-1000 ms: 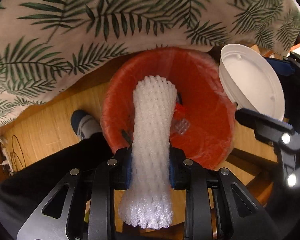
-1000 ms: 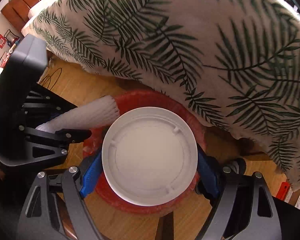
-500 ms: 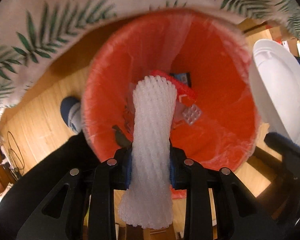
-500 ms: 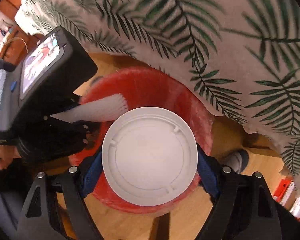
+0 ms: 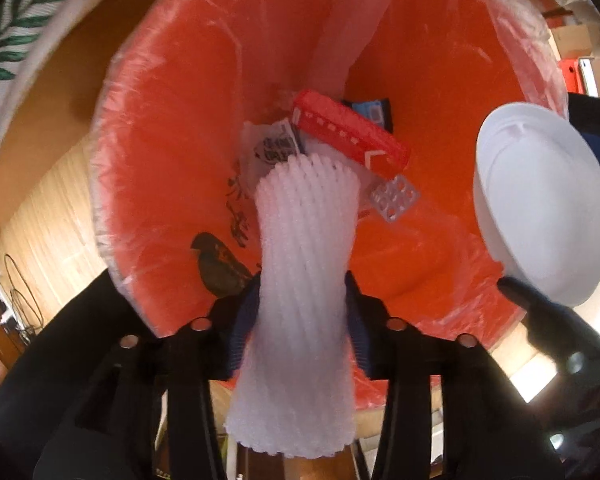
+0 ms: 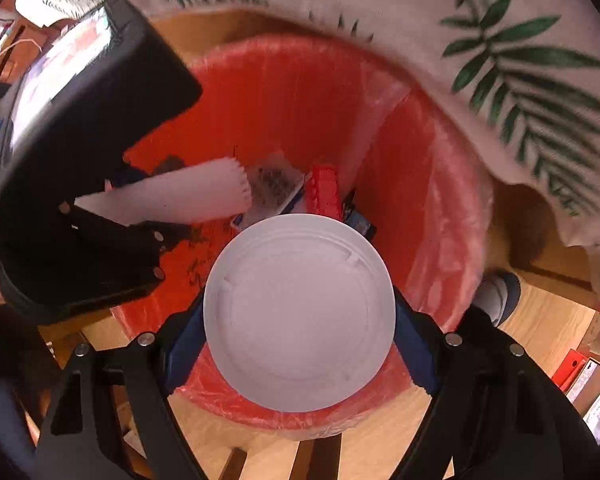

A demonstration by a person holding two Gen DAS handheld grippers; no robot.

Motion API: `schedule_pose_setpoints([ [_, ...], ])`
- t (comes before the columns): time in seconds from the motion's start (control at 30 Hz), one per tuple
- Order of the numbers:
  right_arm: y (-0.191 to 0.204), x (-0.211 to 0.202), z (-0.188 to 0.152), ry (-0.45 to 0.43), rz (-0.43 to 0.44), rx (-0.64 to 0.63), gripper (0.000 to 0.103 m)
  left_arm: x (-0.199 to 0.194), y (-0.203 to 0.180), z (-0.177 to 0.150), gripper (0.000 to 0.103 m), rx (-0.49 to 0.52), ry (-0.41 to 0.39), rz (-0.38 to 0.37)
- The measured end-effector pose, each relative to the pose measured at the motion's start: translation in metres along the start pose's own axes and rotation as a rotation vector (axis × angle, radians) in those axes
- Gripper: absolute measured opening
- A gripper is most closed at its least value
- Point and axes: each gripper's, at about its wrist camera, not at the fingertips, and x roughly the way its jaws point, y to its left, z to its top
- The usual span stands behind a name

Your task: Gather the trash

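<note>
A red bin (image 5: 112,160) with a clear liner fills both views from above. Over its mouth my left gripper (image 5: 300,300) has its jaws opening, and a white foam net sleeve (image 5: 308,240) still stands between the blue pads, touching them on both sides. In the right wrist view the same sleeve (image 6: 180,196) sticks out of the left gripper (image 6: 80,200) over the bin (image 6: 460,200). My right gripper (image 6: 298,316) is shut on a round white plastic lid (image 6: 298,340), held flat above the bin's near rim. That lid (image 5: 540,208) shows edge-on at the right.
Inside the bin lie a red box (image 5: 348,140), a clear blister pack (image 5: 394,198), a printed wrapper (image 5: 276,148) and a dark packet (image 5: 374,112). A fern-print tablecloth (image 6: 500,40) hangs over the far rim. A person's shoe (image 6: 500,296) stands on the wooden floor (image 6: 540,320); boxes (image 6: 580,372) lie at the right.
Both grippers have sunk toward the bin, which now fills the views. The left pads stand a little wider around the foam sleeve. The lid stays gripped.
</note>
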Motion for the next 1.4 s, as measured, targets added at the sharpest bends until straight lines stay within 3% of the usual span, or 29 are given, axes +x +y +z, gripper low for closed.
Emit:
schedule_pose_setpoints([
  [0.1, 0.003, 0.006, -0.005, 0.017, 0.002, -0.009, 0.083, 0.003, 0.0, 0.002, 0.069, 0.004, 0.003, 0.012],
  [0.13, 0.003, 0.008, -0.006, 0.022, 0.004, -0.01, 0.083, 0.002, -0.001, 0.002, 0.072, 0.004, 0.0, 0.019],
  [0.5, 0.014, 0.015, 0.0, 0.046, 0.036, -0.024, 0.083, -0.008, 0.011, -0.001, 0.072, -0.083, -0.008, 0.073],
  [0.77, 0.022, 0.031, 0.005, 0.072, 0.031, -0.077, 0.084, -0.01, 0.018, -0.002, 0.073, -0.12, -0.015, 0.05],
  [0.87, 0.021, 0.031, 0.005, 0.066, 0.026, -0.08, 0.085, -0.012, 0.02, -0.001, 0.079, -0.135, -0.025, 0.034],
  [1.03, 0.018, 0.032, 0.003, 0.06, 0.022, -0.063, 0.088, -0.022, 0.02, -0.002, 0.093, -0.143, -0.05, 0.074],
  [1.13, 0.019, 0.034, 0.003, 0.046, 0.015, -0.064, 0.098, -0.027, 0.021, -0.002, 0.093, -0.154, -0.061, 0.08],
  [1.4, 0.021, 0.02, 0.001, 0.014, -0.011, -0.072, 0.098, -0.046, 0.022, -0.009, 0.097, -0.162, -0.099, 0.1],
])
